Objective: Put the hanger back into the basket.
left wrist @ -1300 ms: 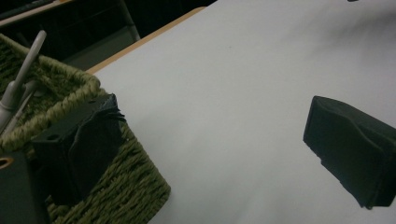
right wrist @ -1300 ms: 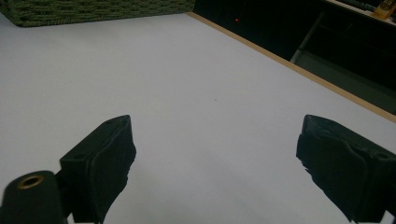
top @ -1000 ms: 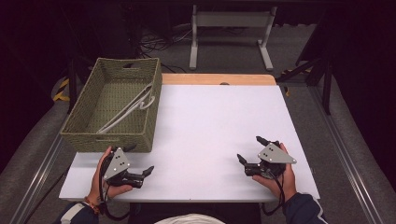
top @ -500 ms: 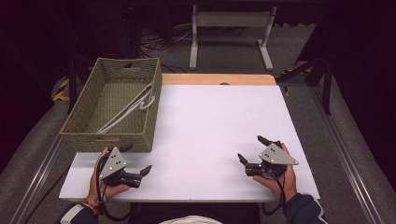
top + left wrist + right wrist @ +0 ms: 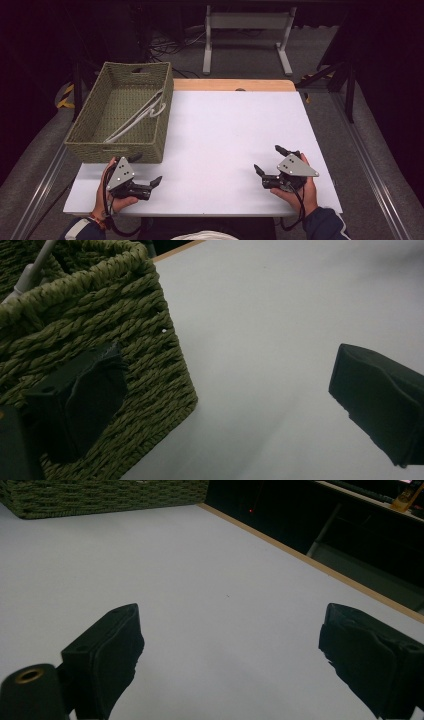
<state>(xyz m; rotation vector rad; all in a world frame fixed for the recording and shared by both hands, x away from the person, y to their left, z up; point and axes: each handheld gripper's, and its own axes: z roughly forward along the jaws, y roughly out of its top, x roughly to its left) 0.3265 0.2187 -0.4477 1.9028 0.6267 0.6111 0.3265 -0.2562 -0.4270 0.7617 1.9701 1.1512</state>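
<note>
A green woven basket (image 5: pixel 120 115) holding white hangers (image 5: pixel 142 116) sits upper left on a white table (image 5: pixel 230 135) with black grippers (image 5: pixel 147 172).

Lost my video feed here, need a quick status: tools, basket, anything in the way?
Left tool open, empty, beside basket corner. Right tool open, empty, over bare white table. White hanger lying in basket. Nothing between tools.
</note>
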